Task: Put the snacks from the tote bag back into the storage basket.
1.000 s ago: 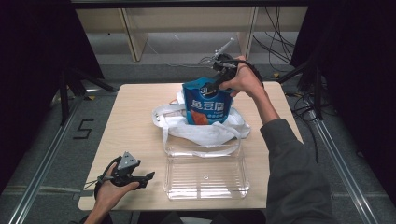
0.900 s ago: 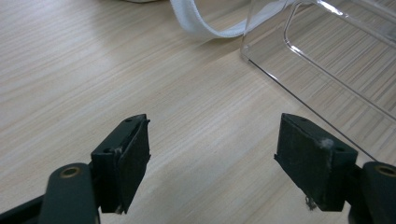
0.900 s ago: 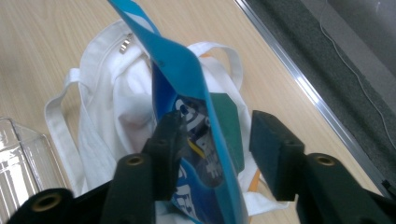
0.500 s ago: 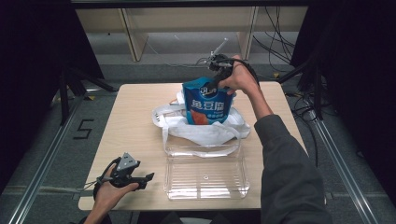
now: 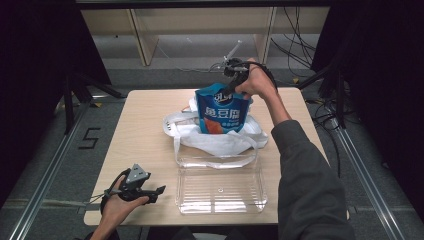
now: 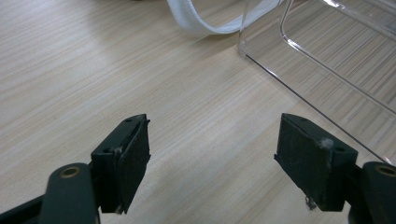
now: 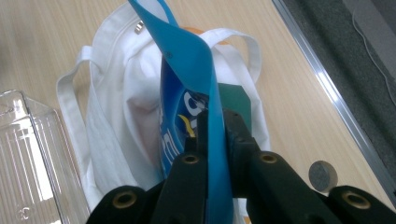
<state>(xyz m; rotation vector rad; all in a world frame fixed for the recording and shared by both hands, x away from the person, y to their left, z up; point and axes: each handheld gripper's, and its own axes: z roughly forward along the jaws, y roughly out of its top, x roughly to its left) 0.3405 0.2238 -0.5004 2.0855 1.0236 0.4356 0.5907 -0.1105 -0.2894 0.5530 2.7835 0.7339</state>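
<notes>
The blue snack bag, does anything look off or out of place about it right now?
Nothing is spilled or torn. The blue snack bag stands in the white tote bag, its top edge bent and pinched where the right gripper has just closed on it. The clear plastic tray sits square, and the left gripper is open.

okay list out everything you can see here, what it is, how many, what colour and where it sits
Snack pouch: one, blue with orange, upright in the bag, top edge pinched.
Tote bag: one, white, middle of the table, straps spread.
Plastic box: one, clear, near edge, in front of the bag.
Table: one, light wood.
Shelving: one unit, pale wood, beyond the table.
Left hand-held gripper: one, black, jaws open, low over the near left corner.
Right hand-held gripper: one, black, shut on the pouch's top edge.
</notes>
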